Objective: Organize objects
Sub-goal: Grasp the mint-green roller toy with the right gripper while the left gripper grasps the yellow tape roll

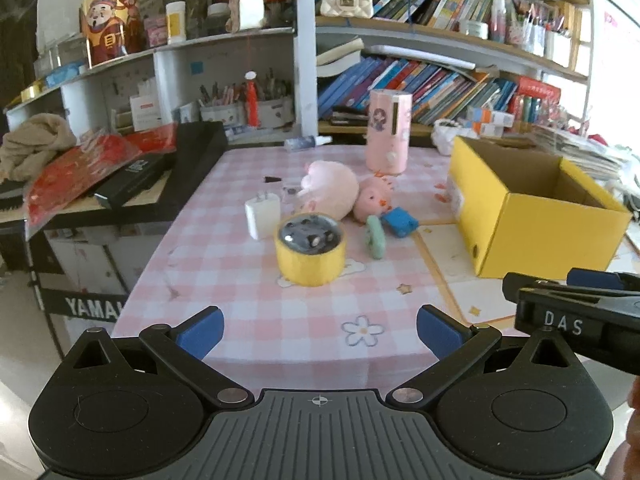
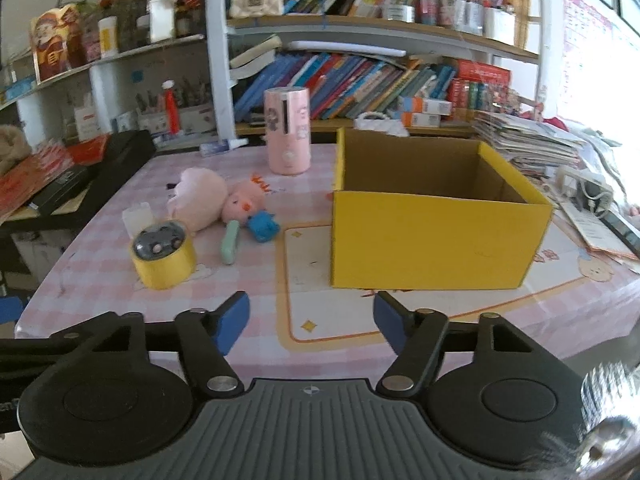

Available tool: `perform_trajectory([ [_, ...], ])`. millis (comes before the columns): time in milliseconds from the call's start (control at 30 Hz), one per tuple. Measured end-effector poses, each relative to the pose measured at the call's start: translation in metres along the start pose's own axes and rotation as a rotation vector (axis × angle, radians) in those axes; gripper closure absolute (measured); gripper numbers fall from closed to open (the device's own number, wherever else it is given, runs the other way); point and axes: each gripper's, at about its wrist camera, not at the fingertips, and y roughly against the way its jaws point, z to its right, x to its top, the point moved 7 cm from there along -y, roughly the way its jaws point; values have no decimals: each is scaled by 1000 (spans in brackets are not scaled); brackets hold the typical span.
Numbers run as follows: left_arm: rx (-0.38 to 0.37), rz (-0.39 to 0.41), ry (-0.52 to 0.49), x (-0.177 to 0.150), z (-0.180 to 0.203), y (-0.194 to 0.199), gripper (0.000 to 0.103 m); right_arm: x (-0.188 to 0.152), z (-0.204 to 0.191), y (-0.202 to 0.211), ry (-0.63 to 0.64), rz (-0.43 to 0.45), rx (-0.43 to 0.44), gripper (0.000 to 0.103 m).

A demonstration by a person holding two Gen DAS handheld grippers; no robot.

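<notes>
Both claws (image 1: 320, 330) (image 2: 312, 322) open, nr table edge (image 1: 240, 356).

The tablecloth (image 1: 248, 292) is checked in pink and white, with a white flower print and small yellow stars at lower centre of the left wrist view. A panel of the cloth (image 2: 312, 280) bordered in orange and cream is seen at centre of the right wrist view. The open box (image 2: 436, 236) is bright yellow outside and brown cardboard inside. The tape roll (image 1: 311, 254) is yellow, with a dark grey object set in its core. The plush toy (image 1: 340, 194) is pale pink with an orange crest. The cylinder (image 1: 389, 132) is pink with a cartoon figure print. The charger (image 1: 262, 216) is white. A blue item (image 1: 400, 222) and a mint-green item (image 1: 375, 238) are noted beside the plush. The gripper pads (image 1: 202, 332) are blue on black arms.
</notes>
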Motion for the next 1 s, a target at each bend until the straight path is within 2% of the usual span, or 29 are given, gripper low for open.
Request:
perform_trajectory([
  [133,12,-3,16,1,-7,-6,0,3,-10,-7,16,-12,44,53],
  [467,36,-28,38,12,-16,-34,0,16,-21,-43,31,-50,114,61],
  [633,52,-52,47,22,-17,-56,0,34,-29,-66,43,-55,166,73],
  [1000,67,-76,26,42,-11,-96,0,63,-43,-135,66,-155,253,75],
])
